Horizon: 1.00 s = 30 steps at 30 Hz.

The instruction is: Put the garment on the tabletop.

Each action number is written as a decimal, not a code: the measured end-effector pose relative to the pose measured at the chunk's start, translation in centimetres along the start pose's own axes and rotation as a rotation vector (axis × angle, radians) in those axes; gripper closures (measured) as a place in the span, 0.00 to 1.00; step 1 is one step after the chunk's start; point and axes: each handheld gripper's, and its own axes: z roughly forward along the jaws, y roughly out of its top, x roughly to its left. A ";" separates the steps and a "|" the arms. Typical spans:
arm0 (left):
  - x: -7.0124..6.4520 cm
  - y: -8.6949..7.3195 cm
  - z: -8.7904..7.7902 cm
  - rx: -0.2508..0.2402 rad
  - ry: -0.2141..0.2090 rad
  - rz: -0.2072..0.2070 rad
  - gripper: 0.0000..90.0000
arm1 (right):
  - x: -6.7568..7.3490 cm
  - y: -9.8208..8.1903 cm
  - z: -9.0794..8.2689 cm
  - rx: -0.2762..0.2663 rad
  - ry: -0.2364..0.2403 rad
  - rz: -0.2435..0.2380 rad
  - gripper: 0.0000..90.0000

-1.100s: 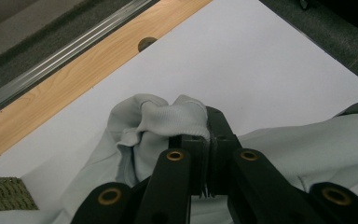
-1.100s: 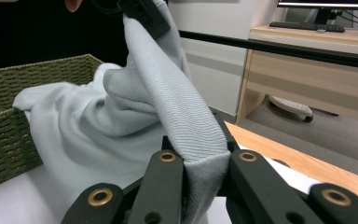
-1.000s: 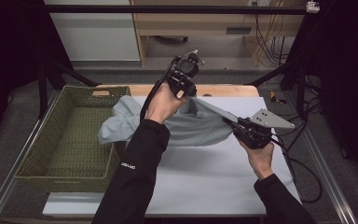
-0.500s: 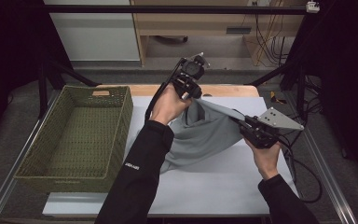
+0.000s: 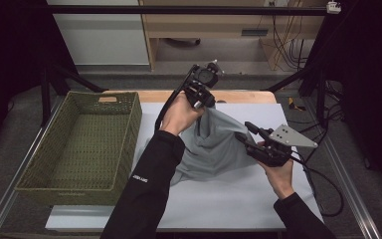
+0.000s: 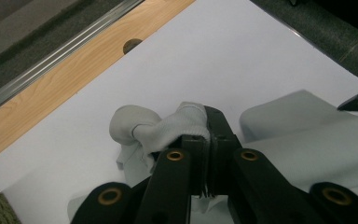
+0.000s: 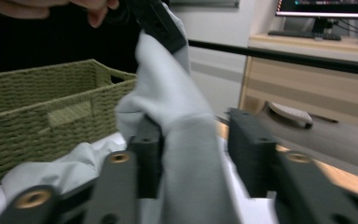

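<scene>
A grey cloth (image 5: pixel 214 144) hangs from my left gripper (image 5: pixel 202 103), which is shut on a bunched edge of it above the white table sheet. In the left gripper view the cloth (image 6: pixel 168 130) is pinched at the left gripper's (image 6: pixel 209 135) tips. My right gripper (image 5: pixel 244 133) is lower and to the right, at the cloth's side. Its jaws have just been opening. In the right gripper view a fold of cloth (image 7: pixel 177 102) runs between the right gripper's (image 7: pixel 196 135) jaws, lying against one pad with a gap to the other.
A green woven basket (image 5: pixel 129 129) stands on the left part of the table, also seen as a woven wall (image 7: pixel 37 116) in the right gripper view. The white sheet (image 5: pixel 229 199) covers the table. A wooden strip (image 6: pixel 51 88) edges it at the back.
The cloth has come off the basket's rim and moved right over the sheet. It was stretched taut between both grippers and now hangs slack. The right jaws have parted.
</scene>
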 end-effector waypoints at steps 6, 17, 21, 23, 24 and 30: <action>0.3 -1.0 0.4 0.000 0.005 0.006 0.97 | -0.1 -0.9 -1.2 -0.025 -0.016 0.059 0.15; 0.2 -3.6 1.2 -0.009 -0.004 0.060 0.97 | -1.7 -3.7 -4.1 -0.046 -0.083 0.090 0.02; 0.2 -4.5 1.2 -0.028 -0.008 0.058 0.97 | -2.0 -4.8 -4.8 -0.046 -0.082 0.109 0.01; 0.2 -4.9 1.2 -0.036 0.000 0.060 0.97 | -2.0 -5.1 -5.1 -0.031 -0.083 0.120 0.01; 0.2 -5.1 1.2 -0.034 -0.005 0.068 0.97 | -2.1 -5.4 -5.3 -0.027 -0.089 0.101 0.01; -0.1 -6.5 1.5 -0.063 -0.021 0.069 0.96 | -2.1 -6.4 -5.8 -0.032 -0.073 0.117 0.01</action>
